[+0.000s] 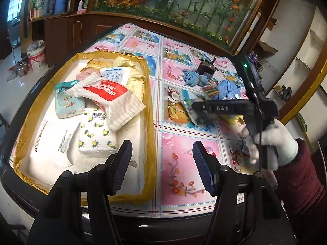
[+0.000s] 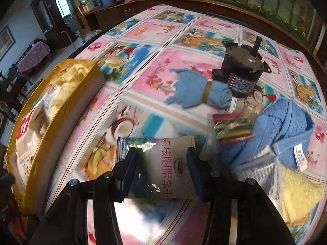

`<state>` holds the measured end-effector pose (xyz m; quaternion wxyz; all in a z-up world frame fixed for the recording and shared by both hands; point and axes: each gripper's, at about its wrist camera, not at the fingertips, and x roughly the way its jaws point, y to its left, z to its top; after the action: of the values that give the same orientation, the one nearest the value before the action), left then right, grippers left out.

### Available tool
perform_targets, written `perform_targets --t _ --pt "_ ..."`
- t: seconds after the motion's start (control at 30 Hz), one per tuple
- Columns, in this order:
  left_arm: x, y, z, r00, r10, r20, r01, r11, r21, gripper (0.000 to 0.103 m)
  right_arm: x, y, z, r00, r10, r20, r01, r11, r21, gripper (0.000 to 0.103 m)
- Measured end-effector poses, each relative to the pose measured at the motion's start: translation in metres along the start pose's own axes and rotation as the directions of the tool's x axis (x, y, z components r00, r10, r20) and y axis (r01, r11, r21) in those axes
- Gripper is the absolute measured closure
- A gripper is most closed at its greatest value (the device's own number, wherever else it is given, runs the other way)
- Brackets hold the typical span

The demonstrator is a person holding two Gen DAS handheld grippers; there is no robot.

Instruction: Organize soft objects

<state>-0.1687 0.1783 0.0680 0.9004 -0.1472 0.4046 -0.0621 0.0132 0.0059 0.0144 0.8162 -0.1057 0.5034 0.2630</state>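
A: Left wrist view? Left gripper [image 1: 162, 166]?
B: Jaws wide, nothing between them, above tablecloth [image 1: 179, 155] beside gold-taped tray [image 1: 150, 110] of tissue packs [image 1: 96, 134].

A: Right wrist view?
B: Right gripper [image 2: 161, 172] clamps snack packet [image 2: 163, 163], lifted near blue towel [image 2: 286, 130] and motor [image 2: 243, 75].

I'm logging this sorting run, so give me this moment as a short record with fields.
left gripper: open, empty, hovering near the tray's edge
right gripper: shut on snack packet
tray: gold-edged, holds tissue packs and soft packets
left on tablecloth: rolled blue towel, loose blue towel, bag of coloured strips
not soft: black motor, standing beside the rolled towel
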Motion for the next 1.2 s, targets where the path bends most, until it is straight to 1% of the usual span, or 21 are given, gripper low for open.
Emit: perform_targets --t 0.07,0.1,0.13,0.17,0.27,0.33,0.4,0.43,0.53,0.6,0.63,0.67,0.77,0.83,0.9,1.0,1.1,1.2 --pt "-0.001 -0.005 -0.001 1.0 -0.01 -0.002 0.01 1.0 0.017 0.041 -0.008 0.006 -0.012 0.996 0.09 -0.028 -0.09 0.996 -0.01 0.053" --pt "-0.002 -0.008 -0.002 1.0 -0.014 -0.001 0.014 1.0 0.027 0.041 -0.015 0.004 -0.017 0.986 0.163 -0.03 -0.163 0.987 0.008 0.053" --pt "-0.003 -0.012 -0.003 1.0 -0.017 0.001 0.017 0.999 0.041 0.041 -0.025 -0.003 -0.023 0.976 0.217 -0.006 -0.217 0.976 0.038 0.053" --pt "-0.005 -0.015 -0.003 1.0 -0.021 0.001 0.021 0.998 0.058 0.041 -0.036 -0.012 -0.027 0.972 0.233 0.033 -0.235 0.97 0.07 0.053" --pt "-0.003 -0.028 -0.005 0.999 -0.031 -0.013 0.033 0.993 0.109 0.041 -0.067 -0.044 -0.04 0.969 0.208 0.134 -0.227 0.964 0.141 0.053" --pt "0.003 -0.038 -0.005 0.999 -0.032 -0.031 0.037 0.988 0.152 0.041 -0.083 -0.066 -0.05 0.97 0.168 0.178 -0.2 0.962 0.184 0.053" --pt "0.014 -0.052 -0.005 0.998 -0.025 -0.051 0.036 0.975 0.221 0.041 -0.093 -0.09 -0.063 0.969 0.141 0.204 -0.188 0.954 0.233 0.053" --pt "0.02 -0.06 -0.005 0.998 -0.019 -0.059 0.034 0.964 0.263 0.041 -0.097 -0.1 -0.07 0.969 0.13 0.211 -0.183 0.948 0.259 0.053" --pt "0.048 -0.081 0.003 0.996 0.018 -0.086 0.017 0.919 0.395 0.041 -0.105 -0.124 -0.089 0.97 0.104 0.221 -0.173 0.932 0.319 0.053" --pt "0.07 -0.091 0.01 0.993 0.044 -0.108 0.01 0.89 0.455 0.041 -0.109 -0.135 -0.102 0.969 0.099 0.228 -0.176 0.92 0.349 0.053" --pt "0.081 -0.093 0.014 0.992 0.044 -0.122 0.019 0.882 0.471 0.041 -0.11 -0.139 -0.107 0.968 0.098 0.232 -0.179 0.916 0.359 0.053" --pt "0.092 -0.094 0.018 0.989 0.051 -0.141 0.023 0.879 0.477 0.041 -0.112 -0.142 -0.112 0.967 0.098 0.236 -0.182 0.912 0.368 0.053" --pt "0.121 -0.093 0.028 0.98 0.069 -0.189 0.03 0.881 0.473 0.041 -0.113 -0.151 -0.123 0.965 0.112 0.236 -0.2 0.898 0.391 0.053" --pt "0.133 -0.093 0.031 0.978 0.081 -0.193 0.017 0.889 0.457 0.041 -0.112 -0.153 -0.129 0.966 0.118 0.229 -0.203 0.894 0.399 0.053" --pt "0.137 -0.095 0.035 0.98 0.067 -0.189 0.025 0.896 0.443 0.04 -0.109 -0.152 -0.132 0.968 0.123 0.219 -0.204 0.894 0.4 0.053" --pt "0.141 -0.103 0.034 0.976 0.077 -0.204 0.024 0.892 0.451 0.038 -0.102 -0.146 -0.135 0.967 0.144 0.208 -0.218 0.892 0.396 0.053" --pt "0.14 -0.109 0.028 0.969 0.05 -0.244 0.07 0.885 0.461 0.038 -0.094 -0.138 -0.135 0.97 0.155 0.187 -0.218 0.895 0.389 0.053" --pt "0.133 -0.114 0.024 0.968 0.031 -0.249 0.09 0.882 0.463 0.038 -0.087 -0.13 -0.135 0.973 0.154 0.17 -0.21 0.897 0.388 0.053"
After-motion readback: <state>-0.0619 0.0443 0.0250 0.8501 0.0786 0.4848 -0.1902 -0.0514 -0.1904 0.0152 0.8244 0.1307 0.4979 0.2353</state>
